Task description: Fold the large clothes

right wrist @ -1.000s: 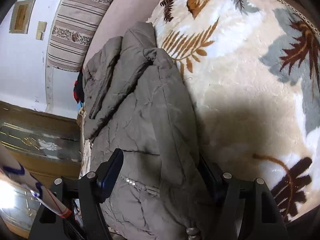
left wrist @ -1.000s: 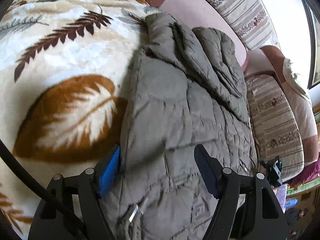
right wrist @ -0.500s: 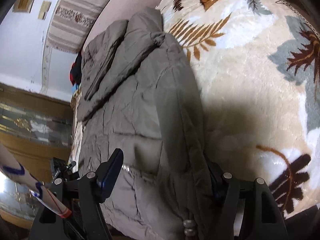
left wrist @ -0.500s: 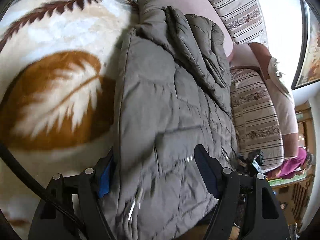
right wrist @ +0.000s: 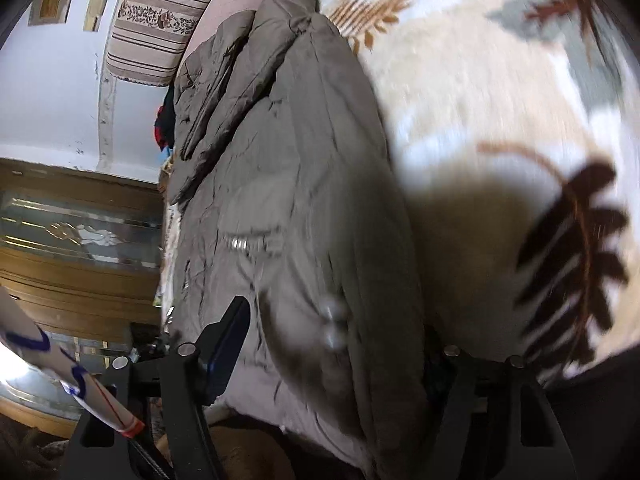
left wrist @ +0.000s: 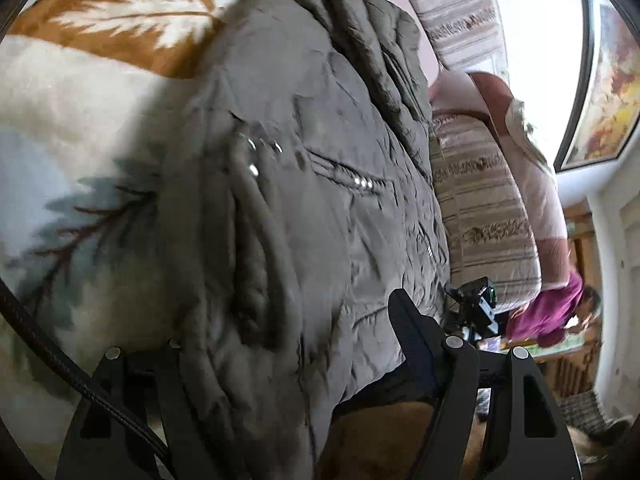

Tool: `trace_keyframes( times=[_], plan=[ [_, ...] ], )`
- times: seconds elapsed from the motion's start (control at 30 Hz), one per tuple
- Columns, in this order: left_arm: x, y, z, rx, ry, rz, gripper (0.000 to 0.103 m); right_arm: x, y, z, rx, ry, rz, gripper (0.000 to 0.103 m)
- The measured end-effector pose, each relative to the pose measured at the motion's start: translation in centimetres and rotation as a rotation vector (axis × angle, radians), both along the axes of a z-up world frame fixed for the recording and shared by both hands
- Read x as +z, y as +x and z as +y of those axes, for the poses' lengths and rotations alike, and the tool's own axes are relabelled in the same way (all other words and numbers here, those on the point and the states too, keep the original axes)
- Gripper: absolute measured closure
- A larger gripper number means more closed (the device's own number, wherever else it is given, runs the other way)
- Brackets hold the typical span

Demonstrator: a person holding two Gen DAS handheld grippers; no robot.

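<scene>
In the left wrist view, the left gripper (left wrist: 304,344) is seen at the bottom of the frame with its jaws set wide apart. A thick fold of a grey-brown padded coat (left wrist: 320,184) bulges between them. The right finger (left wrist: 412,336) stands clear beside the cloth, while the left finger is buried under the fold, so a firm clasp cannot be told from the picture. The coat is spread from the jaws up to the top centre, with shiny studs along a pocket. A cream blanket (left wrist: 80,128) with brown and grey leaf prints fills the left side. A striped sofa cushion (left wrist: 480,208) is seen at the right, with a framed picture (left wrist: 600,80) at the upper right.

In the right wrist view, the right gripper (right wrist: 340,344) has just been narrowing around the coat's (right wrist: 288,184) folded edge. The blue-padded left finger (right wrist: 228,344) stands beside the cloth, and the other finger is hidden beneath it. The coat runs up the middle of the frame. The blanket (right wrist: 480,100) covers the right side. A wooden cabinet with glass (right wrist: 72,240) is seen at the left.
</scene>
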State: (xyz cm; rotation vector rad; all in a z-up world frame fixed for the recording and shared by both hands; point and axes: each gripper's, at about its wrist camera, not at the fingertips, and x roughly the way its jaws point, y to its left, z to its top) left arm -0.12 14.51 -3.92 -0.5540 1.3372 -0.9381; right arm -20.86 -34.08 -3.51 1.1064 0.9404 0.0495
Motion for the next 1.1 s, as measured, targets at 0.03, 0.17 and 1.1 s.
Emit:
trace_keyframes(
  times=[0.03,0.17,1.1],
  plan=[
    [0.2,-0.1,-0.2,-0.005,-0.001,-0.009,0.031,-0.2,-0.3,0.2,0.0,0.015,-0.007,0.03],
    [0.4,0.1,-1.0,-0.013,-0.004,-0.007,0.031,-0.4,-1.1,1.1,-0.012,0.072,-0.055,0.033],
    [8.1,-1.8,-4.8,0.043,0.325,-0.263,0.085,6.1,2.0,6.2,0.026,-0.138,-0.081,0.08]
  ],
)
